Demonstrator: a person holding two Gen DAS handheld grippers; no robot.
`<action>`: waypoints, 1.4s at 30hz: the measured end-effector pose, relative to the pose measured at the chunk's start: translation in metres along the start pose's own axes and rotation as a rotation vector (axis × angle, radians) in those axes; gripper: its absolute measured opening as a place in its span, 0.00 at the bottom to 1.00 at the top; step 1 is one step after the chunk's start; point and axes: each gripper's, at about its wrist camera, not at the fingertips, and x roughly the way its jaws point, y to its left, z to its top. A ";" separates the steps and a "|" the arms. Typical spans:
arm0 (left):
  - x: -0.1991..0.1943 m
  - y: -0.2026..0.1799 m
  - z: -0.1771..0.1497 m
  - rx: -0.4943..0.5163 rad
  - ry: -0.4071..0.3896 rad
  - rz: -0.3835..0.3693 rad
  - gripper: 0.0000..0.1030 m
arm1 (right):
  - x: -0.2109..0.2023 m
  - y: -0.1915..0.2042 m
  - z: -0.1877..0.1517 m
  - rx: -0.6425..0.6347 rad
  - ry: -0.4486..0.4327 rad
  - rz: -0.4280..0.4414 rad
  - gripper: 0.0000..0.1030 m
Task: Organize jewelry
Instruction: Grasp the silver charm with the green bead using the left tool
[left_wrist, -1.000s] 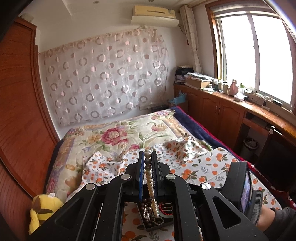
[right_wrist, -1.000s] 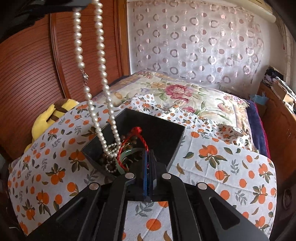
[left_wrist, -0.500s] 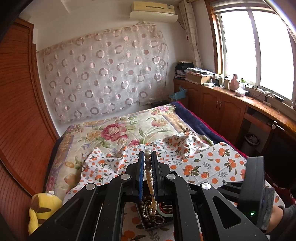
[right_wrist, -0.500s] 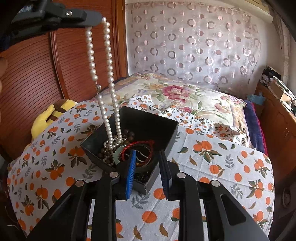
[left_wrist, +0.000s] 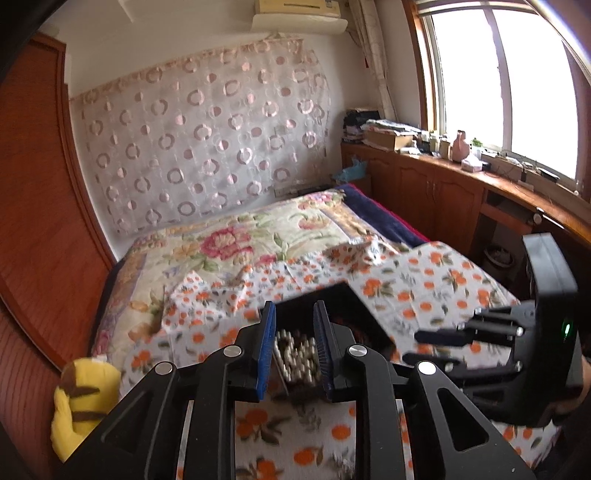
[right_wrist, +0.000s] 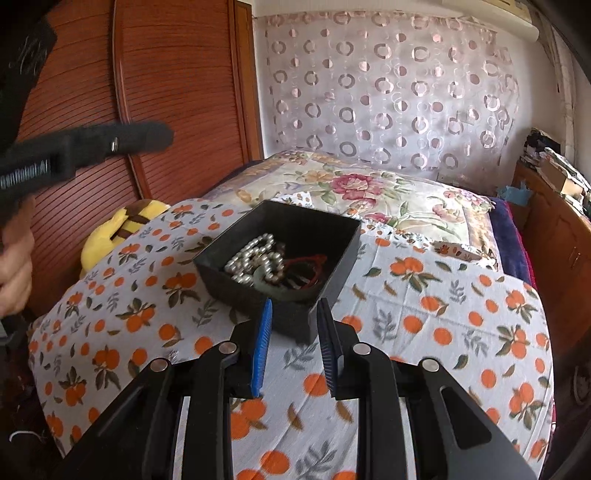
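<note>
A black open box (right_wrist: 332, 236) sits on the orange-print cloth on the bed. In it lie a white pearl necklace (right_wrist: 251, 258), a red cord bracelet (right_wrist: 314, 266) and a green bangle (right_wrist: 291, 293). My right gripper (right_wrist: 293, 314) is open and empty, just in front of the box's near corner. My left gripper (left_wrist: 293, 317) is open and empty above the box (left_wrist: 343, 306), with the pearls (left_wrist: 295, 358) seen blurred between its fingers. The left gripper also shows at the upper left of the right wrist view (right_wrist: 110, 142).
A yellow plush toy (right_wrist: 122, 229) lies at the bed's left edge by the wooden wardrobe (right_wrist: 155, 92). A floral quilt (right_wrist: 369, 192) covers the far bed. Wooden cabinets (left_wrist: 443, 199) run under the window at right. The right gripper's body (left_wrist: 517, 332) is close on the right.
My left gripper opened and let go of the pearl necklace, which dropped into the box. My right gripper opened wider and drew back from the box.
</note>
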 end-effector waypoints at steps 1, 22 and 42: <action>-0.002 0.002 -0.010 -0.006 0.010 -0.006 0.19 | -0.001 0.003 -0.003 -0.006 0.000 0.000 0.26; 0.009 -0.019 -0.131 -0.080 0.227 -0.115 0.40 | -0.001 0.033 -0.051 -0.031 0.056 -0.003 0.26; 0.019 -0.011 -0.149 -0.072 0.305 -0.066 0.46 | 0.002 0.033 -0.056 -0.034 0.057 -0.010 0.26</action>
